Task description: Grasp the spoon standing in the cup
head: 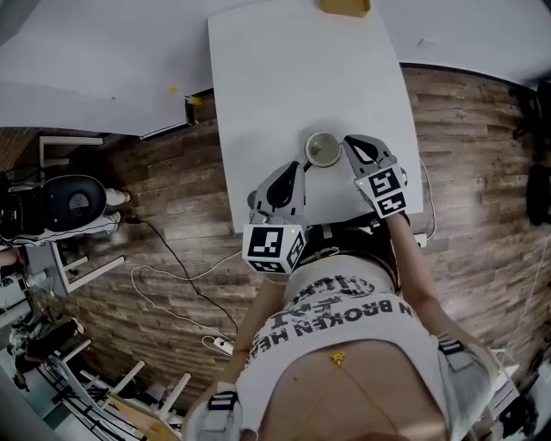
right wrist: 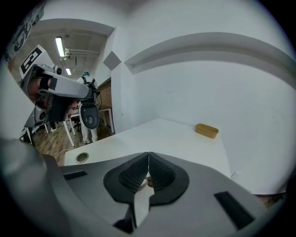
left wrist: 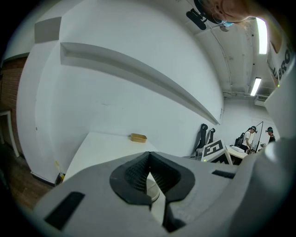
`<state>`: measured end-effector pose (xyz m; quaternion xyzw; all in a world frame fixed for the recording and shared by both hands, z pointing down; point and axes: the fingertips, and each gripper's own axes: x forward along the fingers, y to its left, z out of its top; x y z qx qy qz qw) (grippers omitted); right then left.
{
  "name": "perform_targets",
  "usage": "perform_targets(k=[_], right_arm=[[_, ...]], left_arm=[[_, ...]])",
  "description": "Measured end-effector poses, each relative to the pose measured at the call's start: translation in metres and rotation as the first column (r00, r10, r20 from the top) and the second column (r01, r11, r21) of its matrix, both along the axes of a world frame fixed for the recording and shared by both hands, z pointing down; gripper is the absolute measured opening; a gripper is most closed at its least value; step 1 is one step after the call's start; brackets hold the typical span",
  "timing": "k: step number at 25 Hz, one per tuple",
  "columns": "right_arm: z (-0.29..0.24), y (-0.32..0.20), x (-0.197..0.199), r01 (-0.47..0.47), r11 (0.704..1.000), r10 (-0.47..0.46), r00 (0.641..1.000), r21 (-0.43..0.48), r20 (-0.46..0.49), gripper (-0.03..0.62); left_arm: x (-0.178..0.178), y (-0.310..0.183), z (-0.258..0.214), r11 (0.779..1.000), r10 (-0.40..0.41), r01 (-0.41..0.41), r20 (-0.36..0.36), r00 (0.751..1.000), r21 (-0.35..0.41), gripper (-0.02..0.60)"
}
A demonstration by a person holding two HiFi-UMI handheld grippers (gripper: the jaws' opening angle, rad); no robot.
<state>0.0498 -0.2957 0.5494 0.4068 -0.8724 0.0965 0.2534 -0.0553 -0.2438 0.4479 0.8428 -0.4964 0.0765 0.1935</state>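
A pale round cup [head: 324,149] stands near the front edge of the white table [head: 284,77]. I cannot make out the spoon in the head view. My left gripper [head: 299,167] sits just left of the cup, jaws shut with nothing between them. In the left gripper view [left wrist: 149,153], the cup's white rim [left wrist: 153,189] shows through the gap behind the pads. My right gripper [head: 351,140] is close to the cup's right side, also shut and empty. In the right gripper view [right wrist: 148,154], a small brown bit [right wrist: 149,181] shows behind the pads; I cannot tell what it is.
A tan box [head: 345,7] lies at the table's far end, also seen as the tan box [right wrist: 206,130]. Wood floor surrounds the table, with cables [head: 185,276] at the left. A black chair [head: 73,202] stands further left.
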Motion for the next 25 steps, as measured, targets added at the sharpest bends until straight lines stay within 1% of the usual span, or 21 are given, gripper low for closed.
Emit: perform_targets(k=[5,10,13,14,16,17,23,25], right_arm=[[0.013,-0.004,0.002,-0.015,0.999,0.015,1.000,-0.034,0.007,0.008],[0.024,-0.006,0.008,-0.054,0.995,0.059,0.997,-0.083,0.057,0.009],[0.028,-0.008,0.013,-0.071,0.993,0.078,0.995,-0.097,0.068,0.012],[0.030,-0.008,0.015,-0.077,0.992,0.084,0.994,-0.103,0.067,0.027],[0.034,-0.010,0.017,-0.089,0.989,0.098,0.993,-0.119,0.070,0.082],[0.036,-0.011,0.018,-0.094,0.987,0.104,0.992,-0.130,0.074,0.097],[0.052,-0.012,0.020,-0.100,0.971,0.128,0.984,-0.216,0.121,0.146],[0.057,-0.012,0.018,-0.093,0.967,0.126,0.984,-0.236,0.127,0.149]], left_arm=[[-0.003,-0.002,0.007,1.000,-0.008,0.008,0.002,1.000,-0.018,-0.002],[-0.004,-0.003,0.012,1.000,-0.004,0.004,0.007,1.000,-0.027,-0.002],[-0.003,-0.005,0.015,1.000,-0.002,0.003,0.009,1.000,-0.030,-0.002],[-0.002,-0.005,0.015,1.000,-0.002,0.002,0.008,1.000,-0.031,-0.002],[-0.002,-0.006,0.016,0.999,-0.001,0.001,0.007,1.000,-0.034,-0.002],[-0.001,-0.007,0.017,0.999,0.000,0.000,0.007,1.000,-0.035,-0.002],[0.003,-0.006,0.022,0.999,-0.002,0.003,0.013,1.000,-0.046,-0.002],[0.001,-0.005,0.024,0.999,-0.008,0.008,0.015,1.000,-0.050,-0.002]])
